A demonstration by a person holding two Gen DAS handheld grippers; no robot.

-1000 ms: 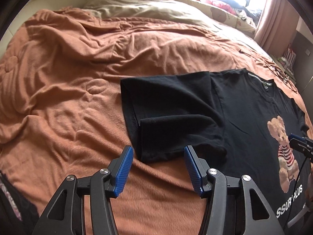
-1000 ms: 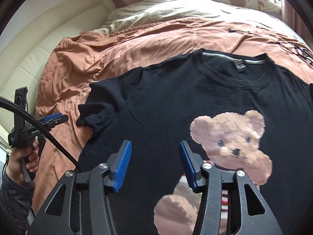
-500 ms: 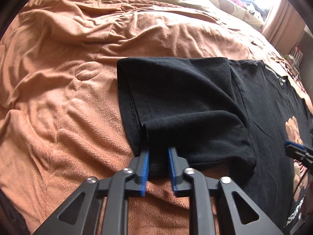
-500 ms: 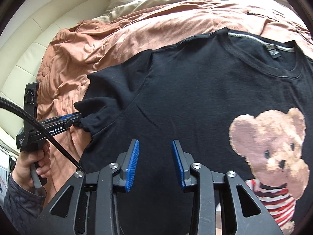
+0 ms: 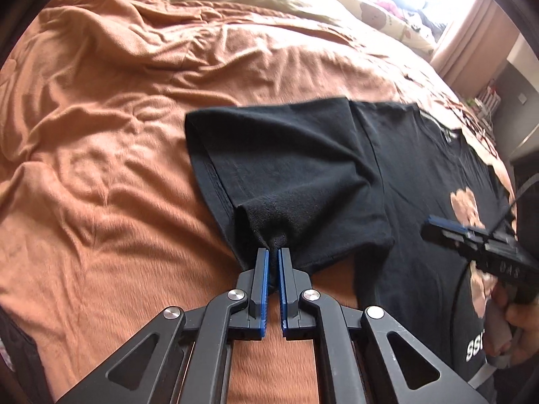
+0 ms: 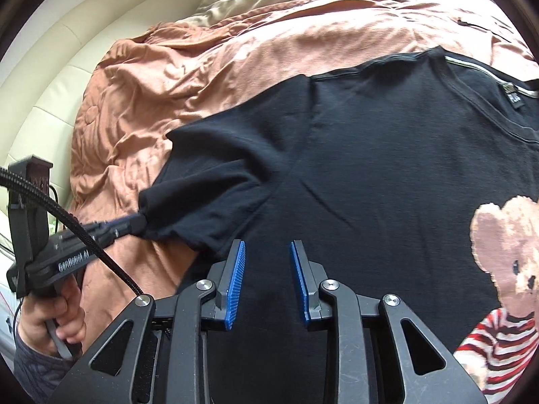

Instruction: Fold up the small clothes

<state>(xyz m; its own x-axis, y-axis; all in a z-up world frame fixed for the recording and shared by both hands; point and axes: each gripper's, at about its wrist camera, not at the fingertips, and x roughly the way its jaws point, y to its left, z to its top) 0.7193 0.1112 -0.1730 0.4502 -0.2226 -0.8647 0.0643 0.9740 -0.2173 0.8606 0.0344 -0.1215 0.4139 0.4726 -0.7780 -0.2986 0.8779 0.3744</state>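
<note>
Left claw (image 5: 273, 255) pinched nearly closed on sleeve hem (image 5: 281, 240) of black t-shirt (image 6: 387, 175), spread on the orange bed blanket (image 5: 111, 141). Right claw (image 6: 267, 252) half open, empty, over shirt body. Only right view shows bear print (image 6: 508, 269) clearly, plus cream headboard (image 6: 50, 84) upper left.

Left hand-held gripper (image 5: 273, 252) pinched nearly closed on cloth; right hand-held gripper (image 6: 267, 245) spread apart, empty.
</note>
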